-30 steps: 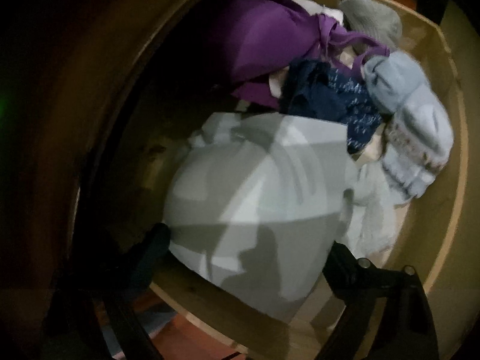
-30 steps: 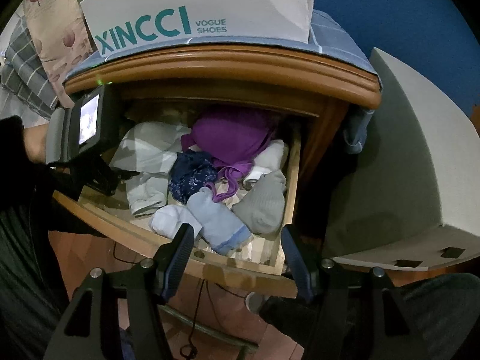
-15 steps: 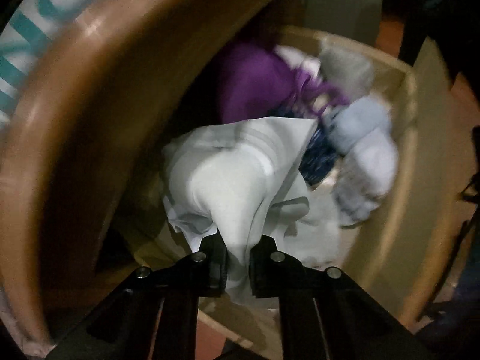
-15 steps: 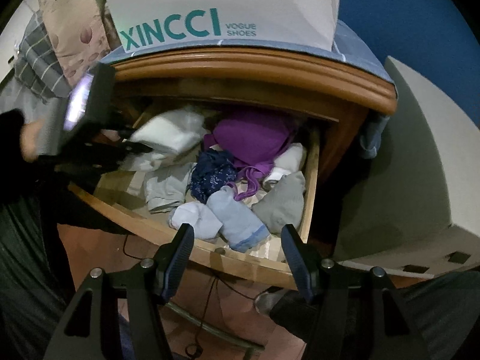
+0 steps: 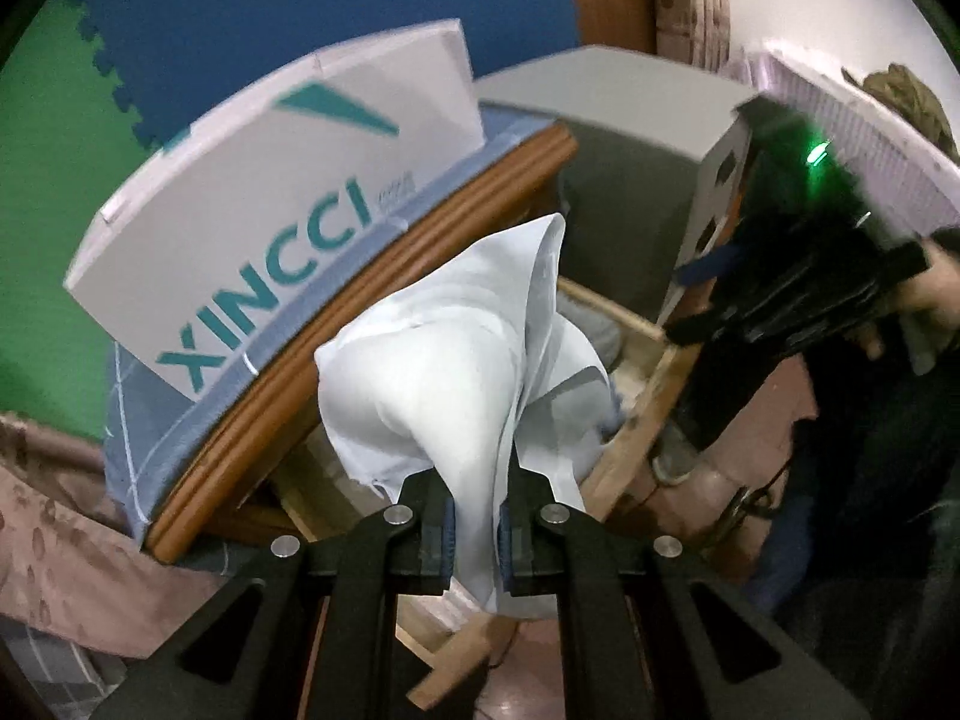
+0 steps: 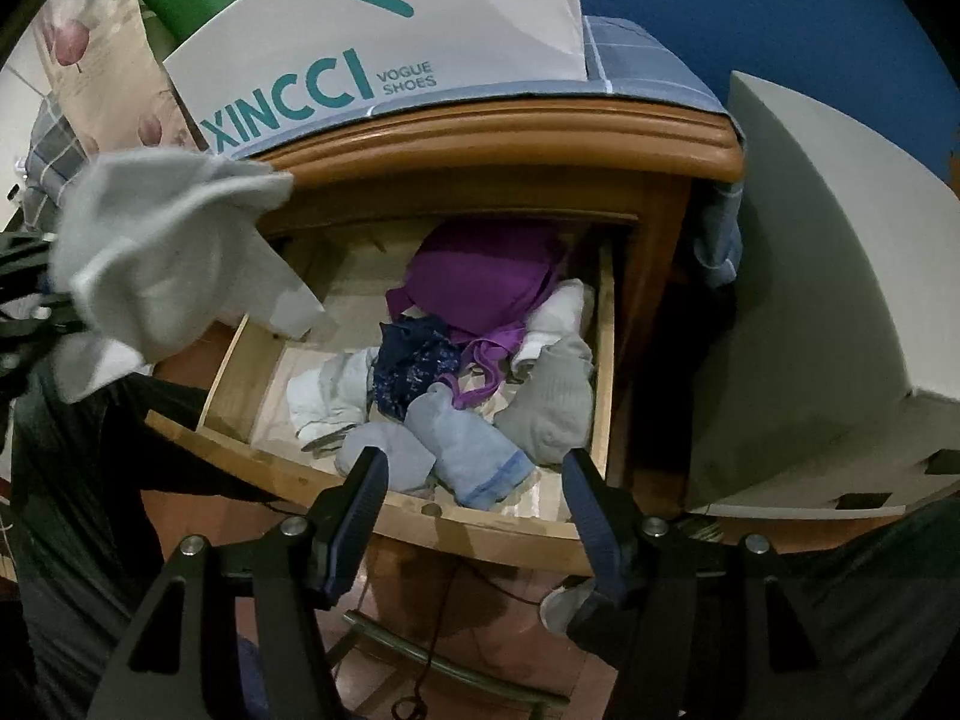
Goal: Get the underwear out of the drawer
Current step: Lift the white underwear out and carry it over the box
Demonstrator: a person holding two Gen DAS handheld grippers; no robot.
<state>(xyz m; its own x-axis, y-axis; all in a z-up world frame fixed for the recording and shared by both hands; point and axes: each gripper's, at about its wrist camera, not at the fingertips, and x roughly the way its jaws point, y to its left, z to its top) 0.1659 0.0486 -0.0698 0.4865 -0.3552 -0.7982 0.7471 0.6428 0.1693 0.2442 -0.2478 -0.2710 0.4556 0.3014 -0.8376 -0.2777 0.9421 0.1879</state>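
My left gripper (image 5: 474, 525) is shut on pale grey-white underwear (image 5: 456, 372) and holds it up outside the wooden drawer (image 5: 636, 420). In the right wrist view the same underwear (image 6: 162, 258) hangs at the left, above the drawer's (image 6: 480, 531) left corner. My right gripper (image 6: 474, 486) is open and empty, hovering just before the drawer's front edge. The drawer holds a purple garment (image 6: 486, 282), a dark blue patterned piece (image 6: 414, 360), and white, light blue and grey socks (image 6: 474, 456).
A white XINCCI shoe box (image 6: 372, 48) sits on a blue cloth on top of the nightstand (image 6: 540, 144). A grey box (image 6: 828, 324) stands right of the nightstand. A cable lies on the reddish floor (image 6: 480, 630) below the drawer.
My left gripper closed on the pale underwear and lifted it up and out of the drawer to the left. My right gripper moved slightly closer to the drawer, still open.
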